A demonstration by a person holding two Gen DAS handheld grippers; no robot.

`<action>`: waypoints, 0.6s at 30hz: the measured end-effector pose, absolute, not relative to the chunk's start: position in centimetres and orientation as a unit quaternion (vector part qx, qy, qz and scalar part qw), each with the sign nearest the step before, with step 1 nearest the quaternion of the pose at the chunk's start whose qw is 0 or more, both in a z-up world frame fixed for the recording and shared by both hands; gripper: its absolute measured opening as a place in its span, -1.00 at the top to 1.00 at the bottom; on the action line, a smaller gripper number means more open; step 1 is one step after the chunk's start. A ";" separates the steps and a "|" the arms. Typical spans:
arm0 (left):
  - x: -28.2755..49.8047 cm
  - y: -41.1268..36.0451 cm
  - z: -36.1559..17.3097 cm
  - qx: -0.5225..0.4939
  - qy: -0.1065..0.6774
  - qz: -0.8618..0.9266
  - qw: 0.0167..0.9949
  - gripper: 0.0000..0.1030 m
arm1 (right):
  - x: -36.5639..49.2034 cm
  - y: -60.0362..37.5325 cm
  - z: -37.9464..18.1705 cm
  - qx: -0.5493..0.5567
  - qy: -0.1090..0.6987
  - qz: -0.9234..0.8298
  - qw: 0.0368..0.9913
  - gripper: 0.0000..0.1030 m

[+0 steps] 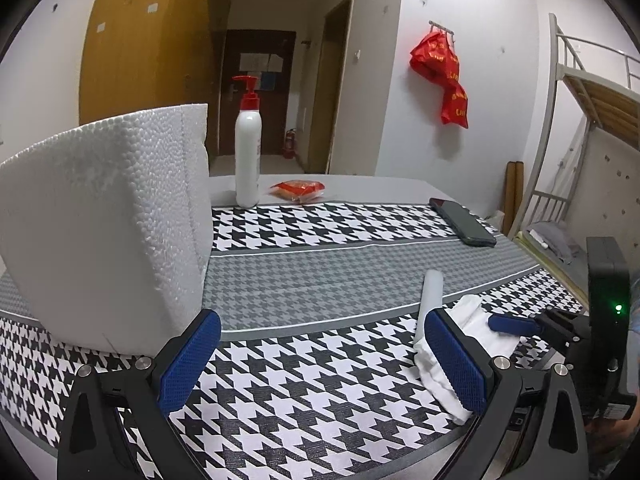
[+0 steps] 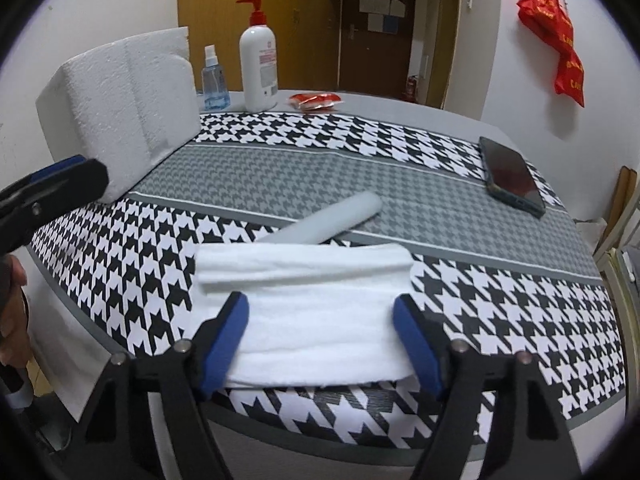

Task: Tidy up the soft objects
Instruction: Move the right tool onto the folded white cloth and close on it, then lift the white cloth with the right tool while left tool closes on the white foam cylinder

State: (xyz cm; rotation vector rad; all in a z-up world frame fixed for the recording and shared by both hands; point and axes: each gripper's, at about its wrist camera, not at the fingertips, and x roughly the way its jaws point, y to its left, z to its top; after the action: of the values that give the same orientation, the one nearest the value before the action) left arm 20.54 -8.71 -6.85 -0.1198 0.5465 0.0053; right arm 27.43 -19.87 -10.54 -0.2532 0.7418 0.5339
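Straddling white cloth [image 2: 316,312] — right gripper [image 2: 320,344], fingers spread

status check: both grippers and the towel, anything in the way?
Left gripper open, empty, over the tablecloth. Right gripper open, straddling the folded white towel, not clamped. Grey foam tube touching the towel's far edge; foam block clear.

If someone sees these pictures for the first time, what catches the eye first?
The black-and-white houndstooth tablecloth dominates. On it, a folded white cloth lies at the near edge between the fingers of the open right tool, and a big white foam block stands at the left. A red bag hangs on the far wall.
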 end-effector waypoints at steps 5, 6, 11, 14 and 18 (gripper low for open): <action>21.1 -9.2 -7.1 -0.057 0.273 0.000 0.960 -0.98 | 26.9 -19.8 -10.5 -0.129 0.350 0.275 0.886 -0.29; 21.2 -9.4 -7.1 -0.055 0.275 -0.002 0.960 -0.98 | 26.9 -19.7 -10.5 -0.129 0.349 0.279 0.885 -0.10; 21.7 -10.2 -7.3 -0.054 0.282 -0.015 0.958 -0.98 | 27.2 -20.8 -10.2 -0.119 0.349 0.276 0.888 0.70; 21.9 -10.7 -7.2 -0.047 0.282 -0.025 0.958 -0.98 | 27.6 -21.9 -10.1 -0.104 0.354 0.263 0.892 0.78; 22.2 -11.7 -7.1 -0.043 0.285 -0.042 0.957 -0.98 | 27.5 -23.6 -9.7 -0.087 0.352 0.244 0.900 0.78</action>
State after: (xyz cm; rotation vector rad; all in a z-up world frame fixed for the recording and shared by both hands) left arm 22.16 -11.65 -7.14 -0.0874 0.5785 -0.0857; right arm 27.55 -23.63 -9.75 -0.1811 0.7281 0.5045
